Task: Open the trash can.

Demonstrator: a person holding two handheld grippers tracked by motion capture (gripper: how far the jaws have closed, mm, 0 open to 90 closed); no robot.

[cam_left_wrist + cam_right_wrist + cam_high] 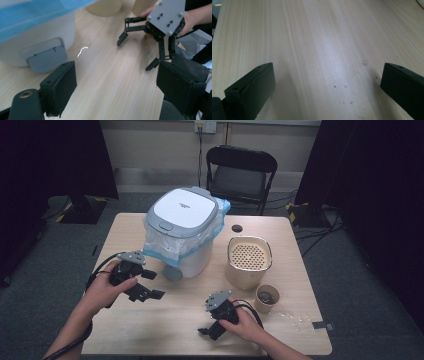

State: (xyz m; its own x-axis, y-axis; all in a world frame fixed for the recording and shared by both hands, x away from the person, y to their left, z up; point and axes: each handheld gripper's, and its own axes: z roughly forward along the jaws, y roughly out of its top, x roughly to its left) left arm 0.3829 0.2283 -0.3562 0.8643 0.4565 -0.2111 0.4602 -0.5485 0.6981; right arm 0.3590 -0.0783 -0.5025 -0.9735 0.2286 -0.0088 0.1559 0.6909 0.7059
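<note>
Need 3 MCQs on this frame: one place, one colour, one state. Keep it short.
1. Where does the paper cup stand?
A. in front of the beige container, at the table's right
B. on the bin lid
C. on the chair

2. What colour is the liner of the white bin?
A. black
B. blue
C. red

3. How are the left tongs and right tongs?
A. both shut on the cup
B. both open, holding nothing
C. left shut on the liner

Key: 1 A, the high view shows the cup nearer the person than the container. 2 B, blue plastic hangs under the lid. 3 B, each gripper view shows its jaws wide apart over bare wood.
</note>
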